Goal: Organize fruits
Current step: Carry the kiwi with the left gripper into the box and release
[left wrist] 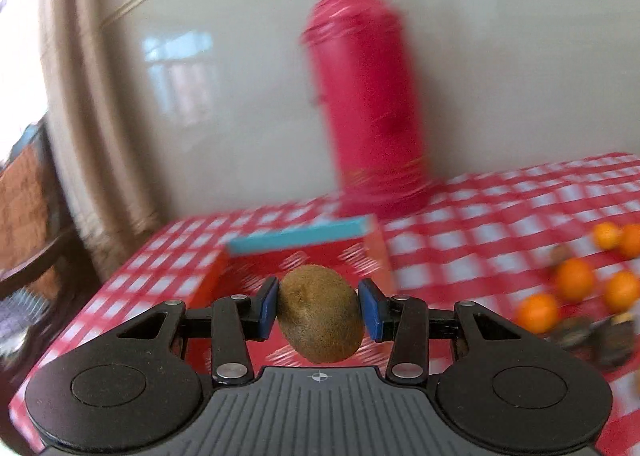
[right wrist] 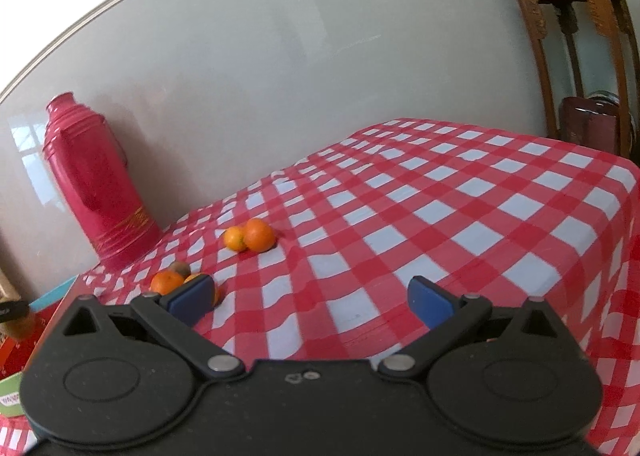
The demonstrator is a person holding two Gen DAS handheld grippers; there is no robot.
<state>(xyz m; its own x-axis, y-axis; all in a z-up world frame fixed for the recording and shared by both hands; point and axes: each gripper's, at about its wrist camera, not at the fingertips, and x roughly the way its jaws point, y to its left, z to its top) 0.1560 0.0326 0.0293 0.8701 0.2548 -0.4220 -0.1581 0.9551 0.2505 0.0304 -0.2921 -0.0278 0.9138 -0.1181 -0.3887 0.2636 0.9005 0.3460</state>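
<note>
Left gripper was clamped on a kiwi, blue pads pressing both sides, held above a red box with a blue edge (frame blurred). Right gripper hung wide open, nothing between its fingers, over the checked tablecloth. Oranges sat near the red thermos.

A table under a red-and-white checked cloth stands against the wall. At its far left stands a red flask, with a red box nearer beside it. Oranges and kiwis lie loose right of them
</note>
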